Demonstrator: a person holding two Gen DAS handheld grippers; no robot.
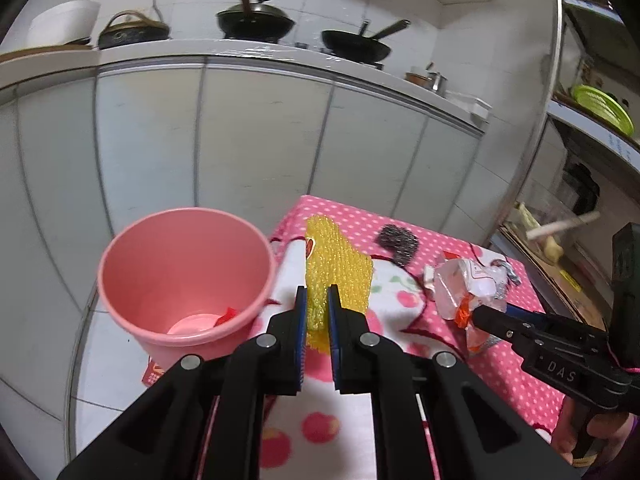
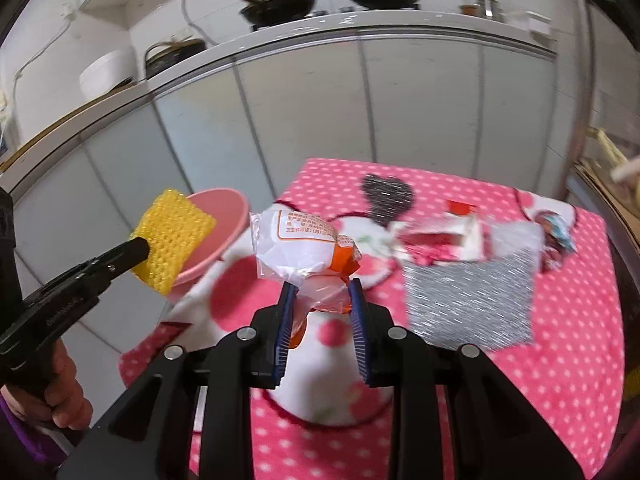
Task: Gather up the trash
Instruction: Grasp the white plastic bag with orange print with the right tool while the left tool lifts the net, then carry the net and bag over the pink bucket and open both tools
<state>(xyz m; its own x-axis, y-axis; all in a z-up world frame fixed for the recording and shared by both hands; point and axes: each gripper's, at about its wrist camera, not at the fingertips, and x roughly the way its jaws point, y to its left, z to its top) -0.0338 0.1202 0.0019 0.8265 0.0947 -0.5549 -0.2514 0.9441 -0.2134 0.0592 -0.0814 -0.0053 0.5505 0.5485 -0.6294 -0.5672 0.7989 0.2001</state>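
Small kitchen. White-tiled floor, white tiled wall, a long run of pale cabinet doors (image 1: 256,136) under a white counter (image 1: 280,54). On the counter, well beyond both grippers: a lidded wok (image 1: 254,20), an open black wok (image 1: 356,44), a dark clay pot (image 1: 132,32) and a white rice cooker (image 1: 64,22). A metal rack with a green basket (image 1: 602,106) stands off to the right of the left gripper.

Work surface — a low table under a pink polka-dot blanket (image 2: 560,320) with white cartoon patches.

Left gripper (image 1: 317,292): jaws narrow, clamped on a yellow mesh scrubber (image 1: 338,268) that stands up from the pads. The pink bucket (image 1: 184,280) sits on the floor just left of and below it, beside the table edge; something red lies in its bottom.

Right gripper (image 2: 322,286): jaws part-closed, pinching the twisted neck of a crumpled white-and-orange plastic wrapper (image 2: 300,248), which is lifted off the blanket.

Writing: small orange Chinese print on the wrapper, too blurred to read. "DAS" is embossed on the right gripper's body in the left wrist view. Red paper with white characters lies on the floor below the bucket, unreadable.

Right wrist view only: a silver glitter sheet (image 2: 472,304) just right of the gripper, a torn red-and-white carton (image 2: 448,240) beyond it, a small blue-patterned wrapper (image 2: 558,232) farther right, a hand (image 2: 66,392) gripping the left tool. Left wrist view only: the bucket's inside. A dark steel scourer (image 1: 398,242) shows in both.
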